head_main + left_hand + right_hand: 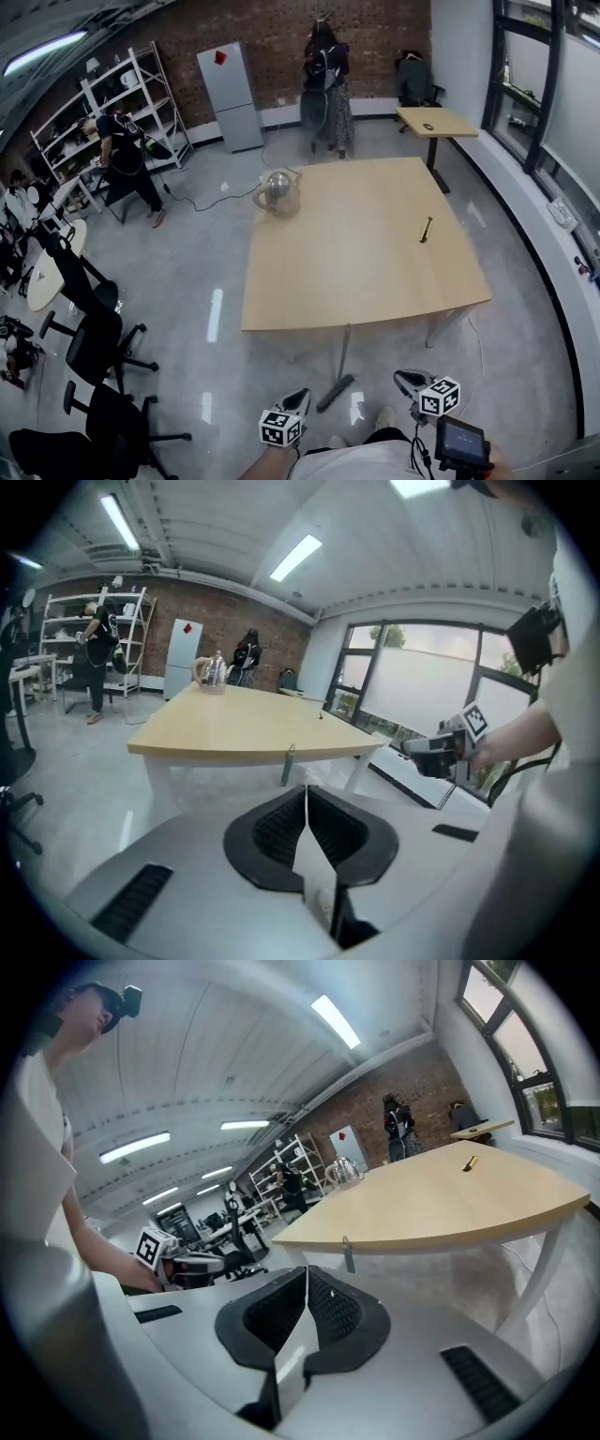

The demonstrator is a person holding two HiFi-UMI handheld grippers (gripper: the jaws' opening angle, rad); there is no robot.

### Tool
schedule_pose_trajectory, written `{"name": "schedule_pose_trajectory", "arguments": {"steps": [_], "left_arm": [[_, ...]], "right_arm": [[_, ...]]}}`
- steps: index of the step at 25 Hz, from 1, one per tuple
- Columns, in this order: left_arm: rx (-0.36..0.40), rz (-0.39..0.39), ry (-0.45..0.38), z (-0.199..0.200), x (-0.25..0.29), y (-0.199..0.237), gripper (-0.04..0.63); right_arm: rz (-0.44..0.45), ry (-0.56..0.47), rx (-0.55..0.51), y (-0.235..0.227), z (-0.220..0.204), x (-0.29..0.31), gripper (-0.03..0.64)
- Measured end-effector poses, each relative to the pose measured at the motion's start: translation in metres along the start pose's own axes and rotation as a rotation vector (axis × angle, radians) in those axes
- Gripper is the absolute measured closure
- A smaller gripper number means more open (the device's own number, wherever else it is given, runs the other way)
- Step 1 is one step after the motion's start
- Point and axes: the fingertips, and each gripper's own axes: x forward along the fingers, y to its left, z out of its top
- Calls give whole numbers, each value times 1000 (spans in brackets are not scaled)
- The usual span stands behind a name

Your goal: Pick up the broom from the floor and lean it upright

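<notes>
Item: broom (339,367), one, standing propped with its bristle head (336,394) on the floor (206,375) and its handle (346,345) slanting up to the near edge of the tabletop (366,244), where the tip just shows above the edge. We judge it light and stiff along the thin shaft, soft and yielding only at the bristles, with the weight low. The shaft looks smooth and may slip or roll in a pinch, though the view is too small to tell its finish. Best hold: on the handle above the middle, never the bristles. Left gripper (306,799): jaws pressed together, nothing between them. Right gripper (306,1283): likewise closed and empty. Both are apart from the broom.
</notes>
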Motion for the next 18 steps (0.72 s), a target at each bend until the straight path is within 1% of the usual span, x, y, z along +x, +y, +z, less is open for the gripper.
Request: {"name": "schedule_pose_trajectory", "arguments": {"steps": [2, 4, 9, 11, 14, 16, 18], "left_arm": [[31, -38, -18, 9, -11, -13, 580], [54, -58, -31, 15, -25, -23, 580], [60, -125, -40, 10, -49, -51, 580], [68, -143, -60, 13, -48, -51, 580], [116, -150, -112, 41, -39, -42, 580], [140, -174, -116, 52, -39, -53, 580], [159, -197, -119, 60, -47, -66, 580]], "right_arm": [[31, -2, -28, 18, -1, -1, 598], [54, -9, -58, 39, -1, -6, 598], [62, -24, -123, 81, 2, -38, 598], [65, -38, -168, 89, 8, -40, 598], [73, -99, -240, 89, 36, -27, 598], [61, -113, -237, 92, 42, -34, 598], [47, -106, -235, 101, 42, -44, 598]]}}
